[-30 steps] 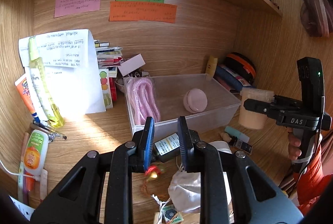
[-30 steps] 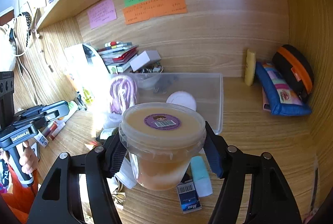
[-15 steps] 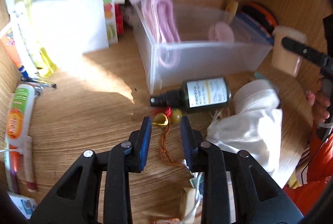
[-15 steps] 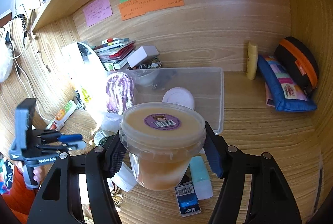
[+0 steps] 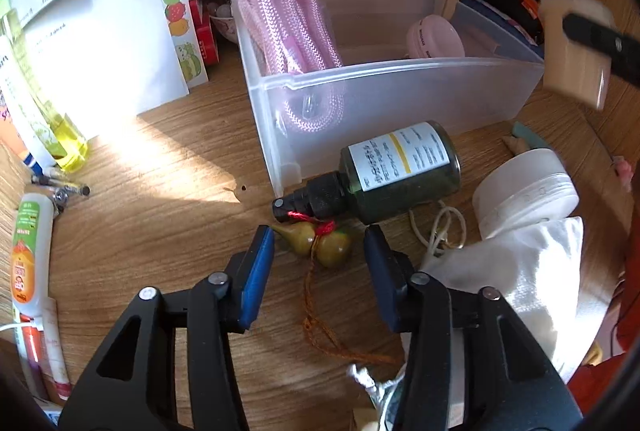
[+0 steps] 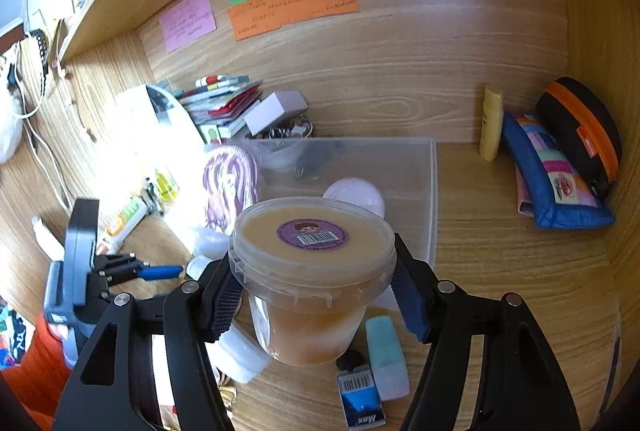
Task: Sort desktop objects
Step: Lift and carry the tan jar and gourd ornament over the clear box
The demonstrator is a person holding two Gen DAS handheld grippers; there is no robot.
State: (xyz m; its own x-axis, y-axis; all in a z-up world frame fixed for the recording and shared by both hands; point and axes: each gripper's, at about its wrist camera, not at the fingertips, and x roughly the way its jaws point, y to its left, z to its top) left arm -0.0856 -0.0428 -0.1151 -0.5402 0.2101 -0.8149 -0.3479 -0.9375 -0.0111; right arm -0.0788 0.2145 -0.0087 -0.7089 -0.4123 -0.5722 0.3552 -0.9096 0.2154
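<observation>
My left gripper (image 5: 319,245) is open, low over the desk, its fingers on either side of a small green gourd charm (image 5: 320,242) with a red tie and orange cord. A dark green bottle (image 5: 394,173) lies just beyond it, against the clear plastic bin (image 5: 400,91). The bin holds a pink rope (image 5: 288,15) and a pink round case (image 5: 434,39). My right gripper (image 6: 314,291) is shut on a lidded tub of beige paste (image 6: 310,271), held above the desk in front of the bin (image 6: 430,191). The left gripper shows in the right wrist view (image 6: 160,271).
A white jar (image 5: 528,195) and white cloth (image 5: 520,283) lie right of the charm. Tubes (image 5: 30,243), a yellow bottle (image 5: 60,135) and papers stand left. In the right wrist view, a mint eraser (image 6: 386,355), a staple box (image 6: 360,399), pouches (image 6: 552,175) and books (image 6: 224,107).
My left gripper has tilted down, come lower over the gourd charm, and opened wider around it. The right gripper holds the tub almost still.
</observation>
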